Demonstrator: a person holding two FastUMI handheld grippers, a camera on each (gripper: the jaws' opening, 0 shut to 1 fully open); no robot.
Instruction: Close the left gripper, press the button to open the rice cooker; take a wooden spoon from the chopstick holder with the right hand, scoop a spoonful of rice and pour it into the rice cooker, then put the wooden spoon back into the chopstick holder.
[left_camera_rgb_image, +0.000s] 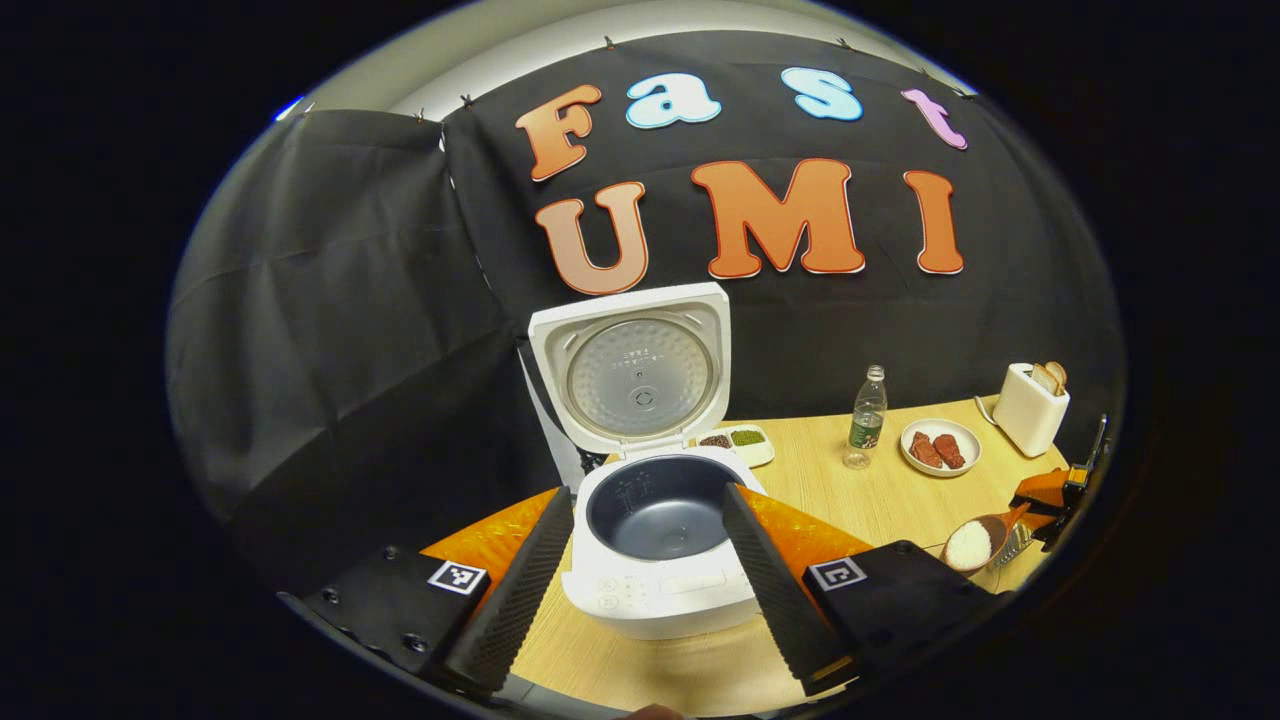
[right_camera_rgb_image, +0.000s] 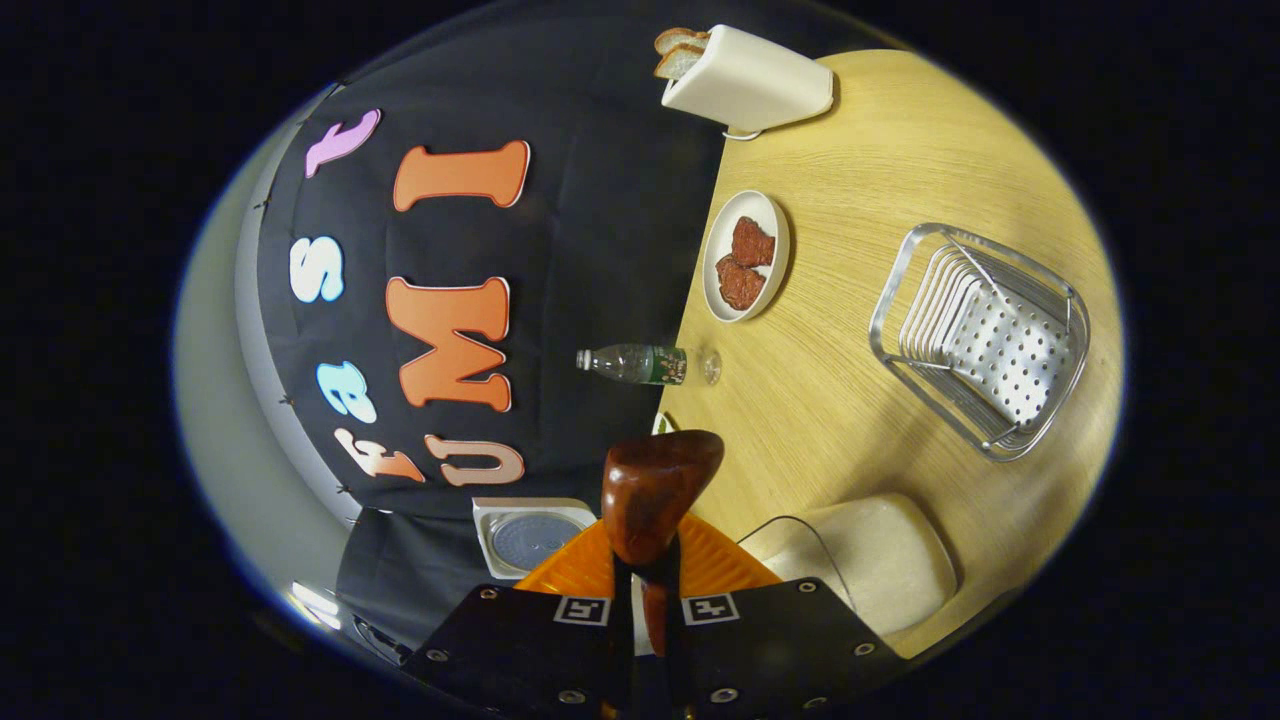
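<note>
The rice cooker (left_camera_rgb_image: 655, 545) is seen on the wooden table (left_camera_rgb_image: 880, 500) with its lid (left_camera_rgb_image: 632, 368) raised upright and its dark inner pot bare, framed between the widely parted fingers of the left gripper (left_camera_rgb_image: 640, 590), which touch nothing. The wooden spoon (right_camera_rgb_image: 655, 495) is clamped by its handle between the closed fingers of the right gripper (right_camera_rgb_image: 655, 600) — its bowl points forward, back side to the camera. The wire chopstick holder (right_camera_rgb_image: 985, 335) lies well apart on the table, and a bowl of rice (left_camera_rgb_image: 970, 545) sits near the table's right edge — beside the right gripper in the left gripper view.
</note>
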